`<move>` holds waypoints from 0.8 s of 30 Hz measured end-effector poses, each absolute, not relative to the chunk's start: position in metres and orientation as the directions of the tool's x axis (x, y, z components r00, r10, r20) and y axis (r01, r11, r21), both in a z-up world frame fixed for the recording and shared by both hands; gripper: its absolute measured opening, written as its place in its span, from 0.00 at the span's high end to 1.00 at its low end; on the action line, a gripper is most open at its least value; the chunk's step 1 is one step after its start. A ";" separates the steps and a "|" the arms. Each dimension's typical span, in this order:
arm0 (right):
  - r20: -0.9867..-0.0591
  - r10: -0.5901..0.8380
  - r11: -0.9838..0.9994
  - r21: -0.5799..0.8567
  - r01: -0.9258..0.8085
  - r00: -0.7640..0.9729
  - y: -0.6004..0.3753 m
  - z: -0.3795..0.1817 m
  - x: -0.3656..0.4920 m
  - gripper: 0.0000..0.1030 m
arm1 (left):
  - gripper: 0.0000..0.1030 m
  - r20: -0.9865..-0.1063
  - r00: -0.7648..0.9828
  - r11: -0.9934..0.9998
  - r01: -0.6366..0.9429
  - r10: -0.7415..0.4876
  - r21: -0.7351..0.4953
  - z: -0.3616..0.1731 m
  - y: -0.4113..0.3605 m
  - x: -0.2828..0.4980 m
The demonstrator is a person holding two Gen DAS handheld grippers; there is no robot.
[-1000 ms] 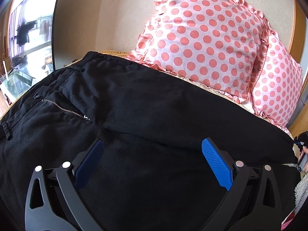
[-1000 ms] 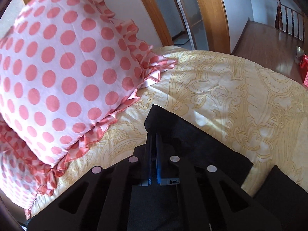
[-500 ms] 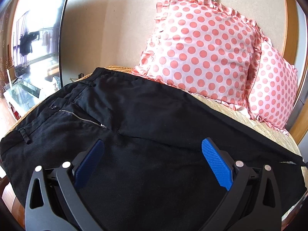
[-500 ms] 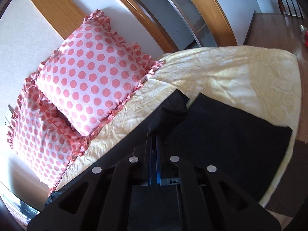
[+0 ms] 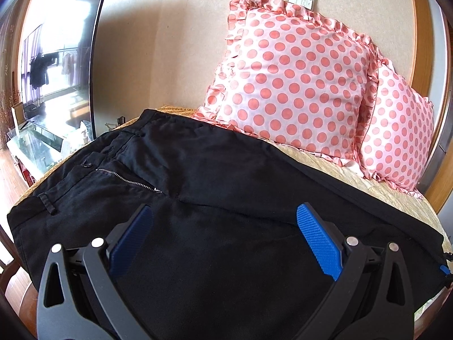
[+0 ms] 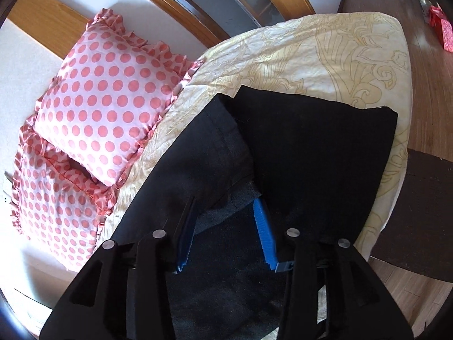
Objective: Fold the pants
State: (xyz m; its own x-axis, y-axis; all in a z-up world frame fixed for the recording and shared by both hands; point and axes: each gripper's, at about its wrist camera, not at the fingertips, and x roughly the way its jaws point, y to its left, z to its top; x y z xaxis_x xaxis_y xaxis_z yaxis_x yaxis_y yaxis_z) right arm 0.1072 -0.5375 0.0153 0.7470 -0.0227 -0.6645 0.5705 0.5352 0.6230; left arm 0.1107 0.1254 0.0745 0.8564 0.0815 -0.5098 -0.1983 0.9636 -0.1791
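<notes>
Black pants lie spread on the yellow bedspread, waistband and zipper at the left, legs running right. My left gripper is open and empty, hovering over the thigh area. In the right wrist view the pants' leg ends lie on the bed, one leg partly folded over the other. My right gripper is open, its blue pads either side of a fold of the black cloth, not clamped on it.
Two pink polka-dot pillows lean on the wall behind the pants; they also show in the right wrist view. The yellow bedspread ends at a wooden floor. A TV stands left of the bed.
My right gripper has opened and let go of the leg end it was shut on, and has drawn back. My left gripper has drawn back, showing more of the pants.
</notes>
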 end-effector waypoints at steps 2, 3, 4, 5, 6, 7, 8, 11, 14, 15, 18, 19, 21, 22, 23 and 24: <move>-0.658 -0.010 0.521 0.639 0.566 0.753 -0.540 0.014 0.109 0.58 | 0.02 -0.506 0.859 0.964 -0.196 0.082 -0.177 0.075 0.124 0.112; -0.656 -0.013 0.526 0.637 0.564 0.754 -0.540 0.014 0.112 0.58 | 0.02 -0.506 0.859 0.965 -0.196 0.082 -0.176 0.075 0.124 0.112; -0.656 -0.016 0.536 0.631 0.561 0.754 -0.539 0.014 0.115 0.59 | 0.02 -0.507 0.858 0.964 -0.199 0.085 -0.175 0.075 0.123 0.113; -0.655 -0.019 0.540 0.629 0.559 0.755 -0.539 0.014 0.118 0.60 | 0.02 -0.510 0.856 0.964 -0.200 0.085 -0.175 0.074 0.122 0.114; -0.652 -0.024 0.538 0.630 0.560 0.758 -0.539 0.013 0.120 0.60 | 0.02 -0.513 0.854 0.964 -0.200 0.084 -0.176 0.074 0.122 0.115; -0.649 -0.028 0.538 0.631 0.559 0.760 -0.539 0.013 0.123 0.60 | 0.02 -0.516 0.853 0.964 -0.201 0.083 -0.177 0.073 0.122 0.115; -0.647 -0.033 0.539 0.630 0.559 0.762 -0.539 0.013 0.126 0.63 | 0.02 -0.518 0.851 0.963 -0.203 0.084 -0.177 0.073 0.123 0.116; -0.628 -0.032 0.534 0.646 0.545 0.777 -0.543 0.008 0.131 0.95 | 0.02 -0.518 0.851 0.960 -0.207 0.082 -0.187 0.073 0.128 0.116; -0.539 -0.045 0.501 0.716 0.486 0.841 -0.551 0.014 0.117 0.96 | 0.02 -0.513 0.855 0.958 -0.202 0.070 -0.206 0.077 0.137 0.118; -0.517 -0.066 0.504 0.721 0.475 0.854 -0.551 0.019 0.112 0.96 | 0.02 -0.511 0.857 0.954 -0.206 0.069 -0.216 0.080 0.143 0.120; -0.480 -0.101 0.482 0.743 0.465 0.872 -0.555 0.024 0.099 0.96 | 0.02 -0.516 0.855 0.945 -0.199 0.040 -0.258 0.091 0.164 0.132; -0.474 -0.097 0.468 0.754 0.460 0.875 -0.557 0.023 0.096 0.96 | 0.02 -0.520 0.854 0.940 -0.195 0.022 -0.280 0.094 0.174 0.139; -0.482 -0.092 0.469 0.751 0.465 0.871 -0.557 0.020 0.096 0.96 | 0.02 -0.540 0.841 0.917 -0.194 -0.027 -0.348 0.099 0.195 0.160; -0.491 -0.095 0.474 0.743 0.473 0.866 -0.557 0.018 0.097 0.96 | 0.02 -0.562 0.826 0.903 -0.200 -0.055 -0.381 0.101 0.207 0.175; -0.498 -0.094 0.472 0.740 0.479 0.862 -0.557 0.016 0.098 0.96 | 0.02 -0.578 0.812 0.884 -0.214 -0.076 -0.416 0.101 0.220 0.191; -0.502 -0.091 0.463 0.743 0.483 0.860 -0.558 0.014 0.097 0.96 | 0.02 -0.588 0.803 0.866 -0.222 -0.097 -0.447 0.101 0.230 0.207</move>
State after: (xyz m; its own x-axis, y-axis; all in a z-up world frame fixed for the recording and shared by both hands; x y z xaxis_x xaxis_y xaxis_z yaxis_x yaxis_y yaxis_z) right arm 0.0975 -0.5577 0.0136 0.8600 -0.0910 -0.5020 0.4829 0.4631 0.7432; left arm 0.2066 0.2305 0.1010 0.8029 -0.0974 -0.5881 -0.2224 0.8664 -0.4471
